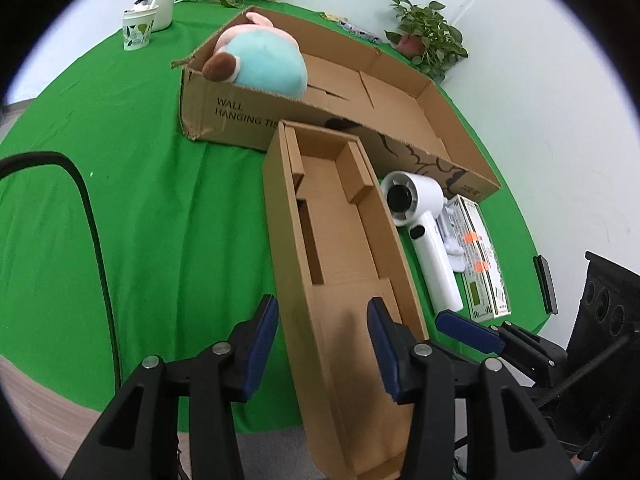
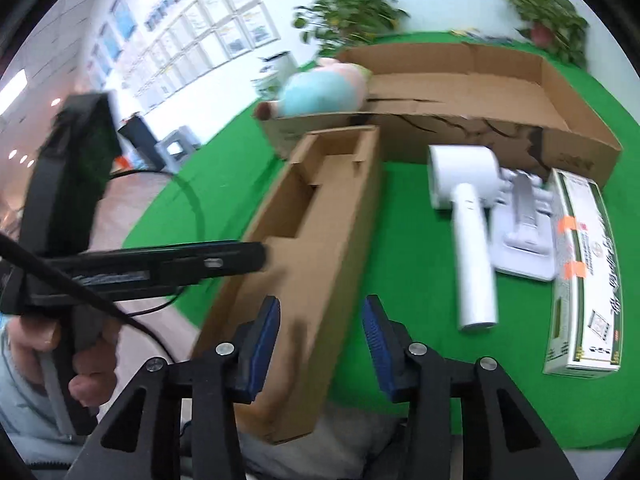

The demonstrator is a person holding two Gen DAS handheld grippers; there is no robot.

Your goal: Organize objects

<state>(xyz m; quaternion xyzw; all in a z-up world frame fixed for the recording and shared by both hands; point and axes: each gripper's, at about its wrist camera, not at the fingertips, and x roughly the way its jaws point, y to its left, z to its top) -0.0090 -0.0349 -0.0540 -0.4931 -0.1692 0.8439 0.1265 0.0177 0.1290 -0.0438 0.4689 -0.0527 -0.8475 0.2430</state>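
Observation:
A long narrow open cardboard box (image 1: 344,240) (image 2: 320,216) lies on the green cloth, its near end past the table edge. My left gripper (image 1: 322,352) is open and straddles the box's left wall, one pad inside and one outside, with a gap. My right gripper (image 2: 320,344) is open astride the right wall, not pressing. In the right wrist view one of the left gripper's fingers (image 2: 208,258) reaches the box's left side. A white handheld dryer (image 1: 424,236) (image 2: 468,220) lies right of the box.
Behind stands a large flat carton (image 1: 400,92) (image 2: 480,80) holding a blue and pink plush toy (image 1: 264,64) (image 2: 320,88). A white stand (image 2: 524,232) and a white-green packet (image 1: 484,264) (image 2: 580,280) lie at right. Cups (image 1: 138,28), plants (image 1: 432,36) and a black cable (image 1: 96,240) border the table.

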